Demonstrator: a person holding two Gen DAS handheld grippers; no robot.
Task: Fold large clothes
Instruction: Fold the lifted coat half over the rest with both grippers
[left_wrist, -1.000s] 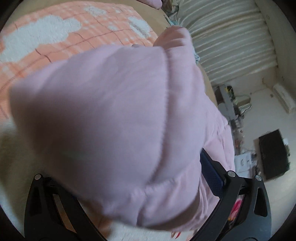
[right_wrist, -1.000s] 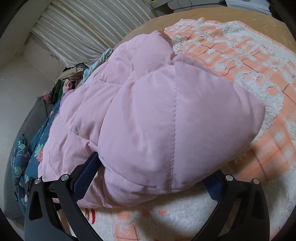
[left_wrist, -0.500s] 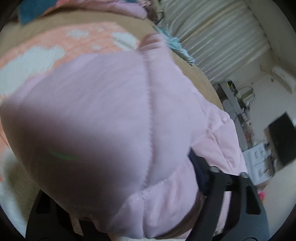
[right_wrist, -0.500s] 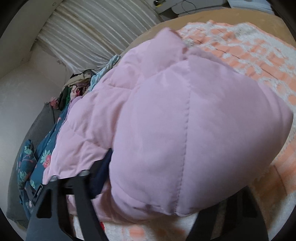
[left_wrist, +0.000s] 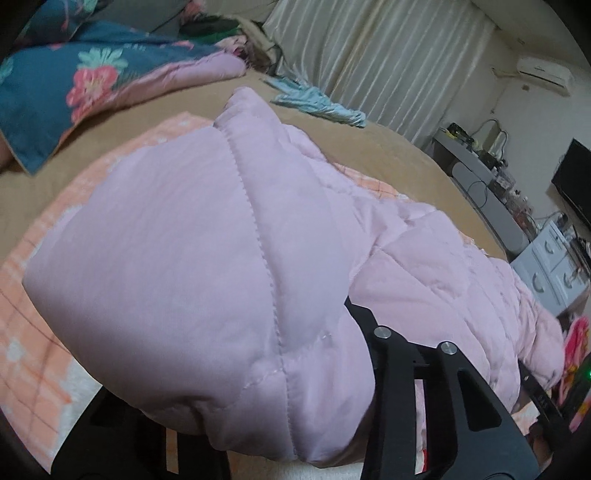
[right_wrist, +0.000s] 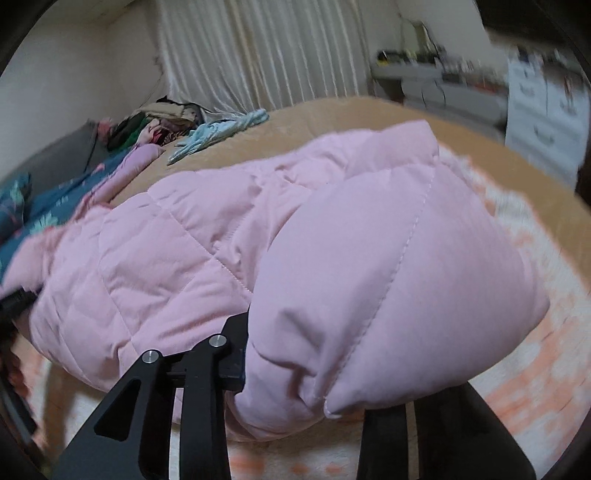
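Observation:
A pink quilted jacket (left_wrist: 184, 240) lies on the bed, and one padded corner of it fills the left wrist view. My left gripper (left_wrist: 240, 369) is closing on that corner; its right finger (left_wrist: 369, 332) presses into the fabric while the other is hidden under it. In the right wrist view the jacket (right_wrist: 369, 258) bulges between the jaws of my right gripper (right_wrist: 314, 369), which is also closing. Its left finger (right_wrist: 236, 343) pushes against the bunched padding. Both held corners are raised off the blanket.
An orange-and-white plaid blanket (left_wrist: 33, 362) covers the tan bed (left_wrist: 388, 147) beneath the jacket. A blue floral quilt (left_wrist: 55, 85) and a teal cloth (left_wrist: 317, 103) lie at the far side. A clothes pile (right_wrist: 159, 118), curtains and white drawers (left_wrist: 554, 258) stand beyond.
Both grippers' jaws have drawn in from wide open onto the jacket's corners. Both have risen and rolled, lifting the padding and bringing more of the room into view.

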